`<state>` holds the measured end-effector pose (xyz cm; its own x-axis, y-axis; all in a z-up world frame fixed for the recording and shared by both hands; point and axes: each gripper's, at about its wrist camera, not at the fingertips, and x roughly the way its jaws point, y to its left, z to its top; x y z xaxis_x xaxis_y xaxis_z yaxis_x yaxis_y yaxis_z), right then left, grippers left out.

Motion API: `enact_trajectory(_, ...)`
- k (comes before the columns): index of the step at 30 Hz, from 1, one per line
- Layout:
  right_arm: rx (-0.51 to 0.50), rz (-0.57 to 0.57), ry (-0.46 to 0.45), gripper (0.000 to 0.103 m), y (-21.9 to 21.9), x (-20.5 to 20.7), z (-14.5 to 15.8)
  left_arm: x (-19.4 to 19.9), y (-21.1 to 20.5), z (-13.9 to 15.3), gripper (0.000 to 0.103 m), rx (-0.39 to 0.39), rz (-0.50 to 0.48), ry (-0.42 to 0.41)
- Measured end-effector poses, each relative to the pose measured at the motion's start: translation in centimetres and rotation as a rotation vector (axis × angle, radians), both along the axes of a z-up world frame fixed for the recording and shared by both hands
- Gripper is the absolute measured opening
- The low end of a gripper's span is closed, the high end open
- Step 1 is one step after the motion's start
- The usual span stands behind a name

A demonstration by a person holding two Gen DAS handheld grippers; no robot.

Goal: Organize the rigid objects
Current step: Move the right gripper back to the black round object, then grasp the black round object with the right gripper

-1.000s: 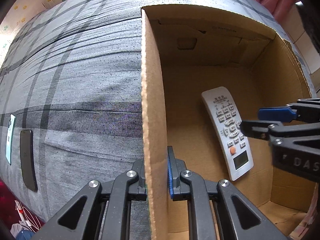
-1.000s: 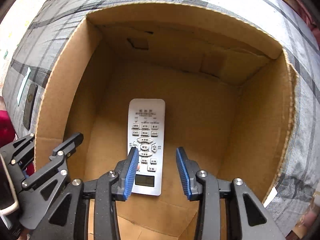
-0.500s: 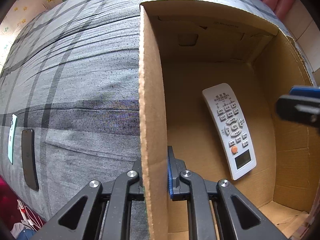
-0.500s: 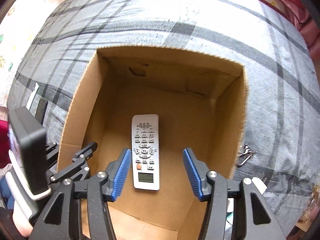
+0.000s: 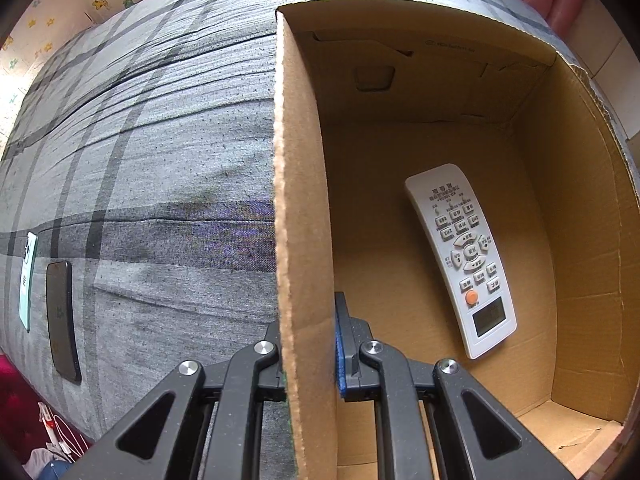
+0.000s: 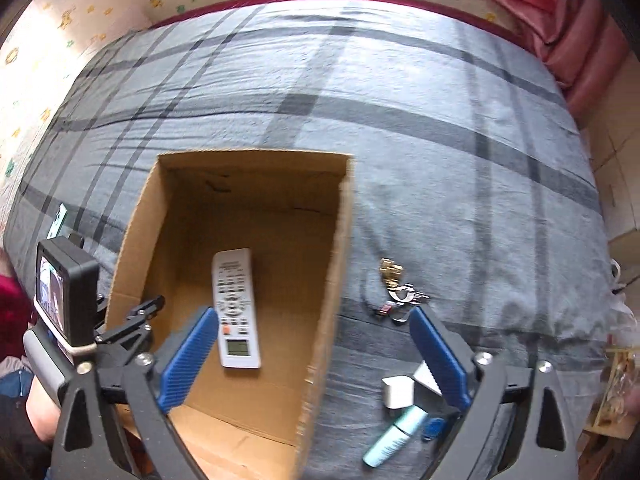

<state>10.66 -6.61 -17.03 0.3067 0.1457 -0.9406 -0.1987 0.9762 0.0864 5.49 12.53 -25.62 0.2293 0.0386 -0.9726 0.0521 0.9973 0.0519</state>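
An open cardboard box [image 6: 340,240] stands on a grey plaid bed. A white remote control [image 6: 236,308] [image 5: 460,256] lies flat on the box floor, alone. My left gripper [image 5: 310,344] is shut on the box's left wall [image 5: 300,200], one finger outside and one inside. The same gripper shows in the right wrist view as the black left gripper [image 6: 132,320] at the box's left rim. High above the box's right wall, my right gripper [image 6: 316,356] has its jaws opening wide, with nothing held between them.
To the right of the box lie a bunch of keys [image 6: 400,292], a white block [image 6: 398,390], a teal tube [image 6: 394,436] and a small blue item [image 6: 434,428]. A dark phone [image 5: 62,320] and a mint phone [image 5: 27,280] rest near the bed's left edge.
The right gripper has lifted out of the box, away from the remote, and shifted right while its jaws spread wide. The remote stays on the box floor. The left gripper has kept still.
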Motion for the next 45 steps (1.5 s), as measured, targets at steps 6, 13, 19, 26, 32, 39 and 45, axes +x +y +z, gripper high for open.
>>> enact_trajectory(6, -0.037, -0.120, 0.006, 0.100, -5.2, -1.2, -0.3, -0.1, -0.1, -0.2, 0.013, 0.001, 0.001, -0.004)
enact_trajectory(13, -0.080, -0.269, 0.071, 0.100, -11.4, -3.1, -3.0, -0.1, 0.1, 0.0, 0.013, -0.008, 0.003, -0.009)
enact_trajectory(19, -0.072, -0.405, 0.148, 0.100, -15.7, -5.0, -6.3, -0.1, 0.3, 0.0, 0.013, -0.009, -0.001, -0.011)
enact_trajectory(26, -0.042, -0.535, 0.236, 0.100, -18.8, -7.3, -10.0, 0.0, 0.3, -0.1, 0.013, -0.004, -0.008, -0.009)
enact_trajectory(32, -0.027, -0.594, 0.275, 0.100, -19.9, -9.0, -12.3, 0.1, 0.2, -0.2, 0.013, -0.002, -0.007, -0.008)
enact_trajectory(39, -0.064, -0.616, 0.340, 0.099, -20.2, -10.1, -15.1, 0.0, 0.0, -0.2, 0.013, 0.005, -0.013, -0.009)
enact_trajectory(45, -0.070, -0.621, 0.360, 0.086, -20.1, -11.1, -15.5, 0.0, 0.0, -0.2, 0.013, 0.000, -0.011, -0.010)
